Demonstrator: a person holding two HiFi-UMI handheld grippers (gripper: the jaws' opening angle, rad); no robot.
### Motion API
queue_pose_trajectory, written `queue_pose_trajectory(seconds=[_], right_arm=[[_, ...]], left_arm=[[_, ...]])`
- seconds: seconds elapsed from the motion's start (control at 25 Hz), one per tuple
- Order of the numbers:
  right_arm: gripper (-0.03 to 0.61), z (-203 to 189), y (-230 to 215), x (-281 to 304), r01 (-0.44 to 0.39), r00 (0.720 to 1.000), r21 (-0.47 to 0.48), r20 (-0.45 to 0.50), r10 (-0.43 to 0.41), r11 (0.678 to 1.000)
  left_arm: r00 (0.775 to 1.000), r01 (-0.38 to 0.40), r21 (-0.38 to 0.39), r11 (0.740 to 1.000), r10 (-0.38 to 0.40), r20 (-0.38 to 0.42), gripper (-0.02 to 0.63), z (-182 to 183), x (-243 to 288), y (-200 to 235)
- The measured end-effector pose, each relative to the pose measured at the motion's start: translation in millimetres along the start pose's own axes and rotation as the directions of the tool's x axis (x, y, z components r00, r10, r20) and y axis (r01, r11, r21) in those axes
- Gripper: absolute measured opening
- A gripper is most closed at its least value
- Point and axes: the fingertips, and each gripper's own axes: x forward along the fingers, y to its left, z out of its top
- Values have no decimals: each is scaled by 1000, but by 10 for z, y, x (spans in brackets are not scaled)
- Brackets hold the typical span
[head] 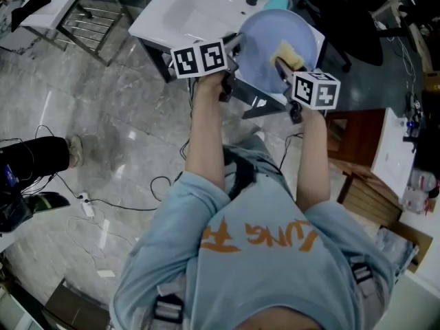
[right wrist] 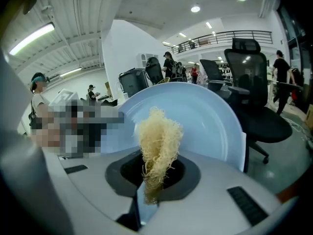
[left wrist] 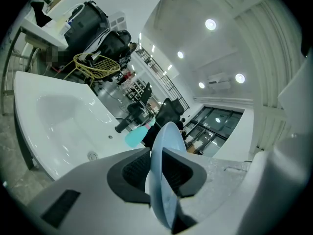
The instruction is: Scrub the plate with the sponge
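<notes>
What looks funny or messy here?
Nothing looks spilled or broken. The blue plate is only tilted up on edge because the left claw grips its rim by the white sink, and the right claw pinches the scraggly yellow sponge in front of it.

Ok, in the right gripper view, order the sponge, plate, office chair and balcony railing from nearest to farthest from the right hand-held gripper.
1. Sponge: between the jaws, centre.
2. Plate: right behind the sponge, mid-frame.
3. Office chair: beyond the plate, at right.
4. Balcony railing: far back, upper right.
</notes>
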Motion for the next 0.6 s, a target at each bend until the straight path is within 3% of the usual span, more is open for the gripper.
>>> queue_pose_trajectory(seconds=[0.28,0.6], right_arm=[[37,165,-531,-346,142,987,75,67,-147,987],[35,290,-677,-504,181,975,95,114,-191,979]], left_arm=[[1000,1,63,998,-1,-5,57,202,59,-144],[1000,-8,85,996,6,19,57,326,149,-253]])
